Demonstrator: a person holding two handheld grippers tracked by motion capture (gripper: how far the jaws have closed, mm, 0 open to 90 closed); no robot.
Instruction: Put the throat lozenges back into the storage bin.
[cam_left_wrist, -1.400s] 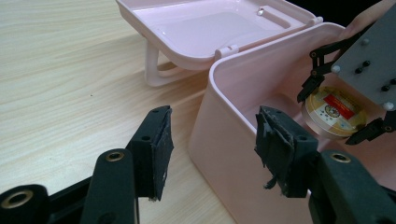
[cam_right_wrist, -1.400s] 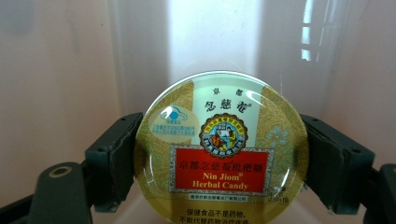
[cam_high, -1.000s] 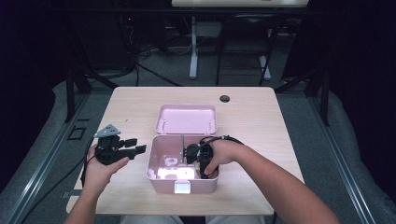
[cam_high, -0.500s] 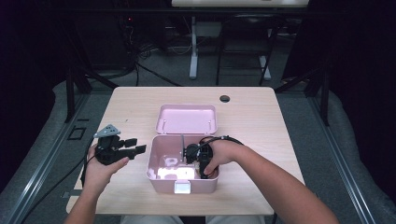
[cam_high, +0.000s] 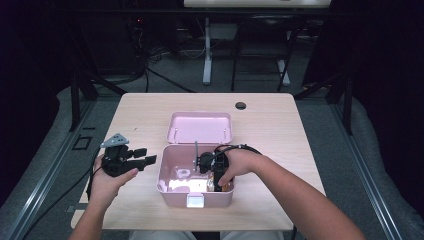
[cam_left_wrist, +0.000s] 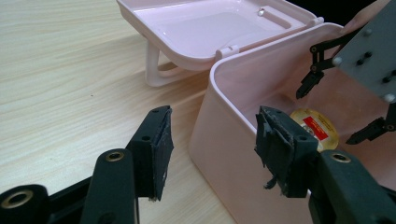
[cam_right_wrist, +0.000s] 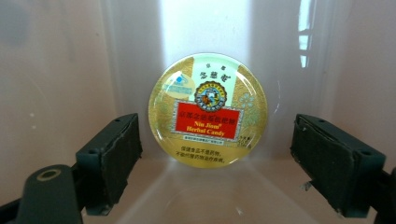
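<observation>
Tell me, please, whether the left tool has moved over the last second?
No. The left tool sits just left of the pink box, as before, open.

One pink box (cam_high: 172, 186), lid open; one round candy tin (cam_right_wrist: 208, 109); two grippers; one table (cam_high: 280, 125).

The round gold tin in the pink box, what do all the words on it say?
"Nin Jiom": on the red band of the round tin, white letters.
"Herbal Candy": right under it on the same red band.
Chinese characters above these, in the green top part and in the small print below the band: too small and blurred to read.
Blue-and-silver sticker at upper left: unreadable.
</observation>
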